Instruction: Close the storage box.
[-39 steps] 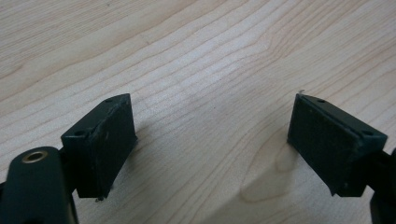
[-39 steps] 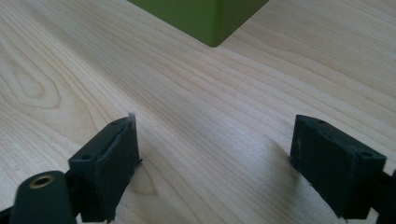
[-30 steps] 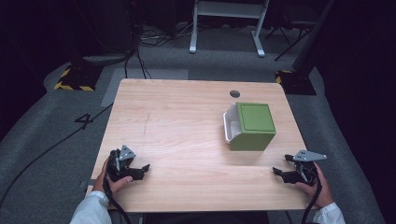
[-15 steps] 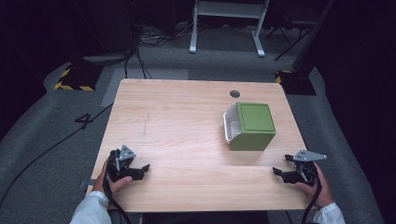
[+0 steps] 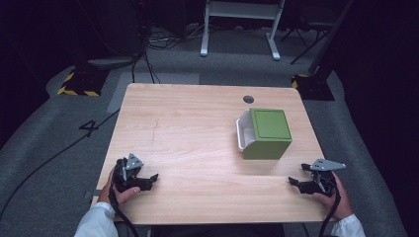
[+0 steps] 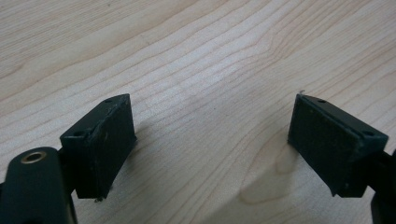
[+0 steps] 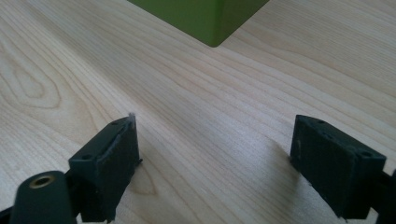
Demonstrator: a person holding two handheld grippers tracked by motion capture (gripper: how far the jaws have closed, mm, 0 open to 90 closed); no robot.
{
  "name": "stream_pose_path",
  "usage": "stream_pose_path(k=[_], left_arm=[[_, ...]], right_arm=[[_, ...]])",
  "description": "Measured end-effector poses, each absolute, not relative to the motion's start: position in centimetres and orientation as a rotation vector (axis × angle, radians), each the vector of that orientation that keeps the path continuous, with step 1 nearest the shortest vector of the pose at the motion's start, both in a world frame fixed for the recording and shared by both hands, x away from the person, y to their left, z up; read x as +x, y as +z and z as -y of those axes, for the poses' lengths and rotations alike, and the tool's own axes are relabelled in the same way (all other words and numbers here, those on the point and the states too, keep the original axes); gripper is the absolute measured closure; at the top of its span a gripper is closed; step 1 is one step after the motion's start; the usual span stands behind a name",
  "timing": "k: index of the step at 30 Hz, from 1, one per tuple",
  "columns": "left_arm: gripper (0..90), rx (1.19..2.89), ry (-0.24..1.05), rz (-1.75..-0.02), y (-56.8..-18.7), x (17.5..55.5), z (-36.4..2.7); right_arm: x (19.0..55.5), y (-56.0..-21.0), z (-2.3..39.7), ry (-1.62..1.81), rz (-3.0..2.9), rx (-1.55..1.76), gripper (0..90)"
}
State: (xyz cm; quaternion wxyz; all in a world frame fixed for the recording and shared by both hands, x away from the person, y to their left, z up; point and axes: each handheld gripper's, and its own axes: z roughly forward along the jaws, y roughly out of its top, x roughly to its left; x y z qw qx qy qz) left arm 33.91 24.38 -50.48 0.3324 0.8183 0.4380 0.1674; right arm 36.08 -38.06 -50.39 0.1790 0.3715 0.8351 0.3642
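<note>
The counter (image 5: pixel 197 128) is pale wood with wavy brown lines in it, flat and smooth, with a small round dark hole (image 5: pixel 248 99) near the far edge. On its right half stands a green box (image 5: pixel 269 132), square, with flat, plain sides and sharp corners. A white tray (image 5: pixel 243 131) with rounded corners sticks out of its left side, touching it. The left tongs (image 5: pixel 152 178) rest at the near left corner, well apart from the box. They are black and blocky, with rough flat pads, and the jaws stand wide apart with only bare wood between them. The right tongs (image 5: pixel 292 178) rest at the near right corner, near the box. Their jaws also stand apart, holding nothing. One green corner (image 7: pixel 214 41) of the box shows beyond them.
</note>
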Motion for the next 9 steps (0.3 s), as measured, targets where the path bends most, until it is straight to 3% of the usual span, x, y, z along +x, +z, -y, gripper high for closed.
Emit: stream_pose_path(k=[9], left_arm=[[14.8,2.137,0.440,-1.148,-50.47,33.92,-24.34]], right_arm=[[36.02,-50.38,38.02,1.027,-2.358,1.044,15.8]])
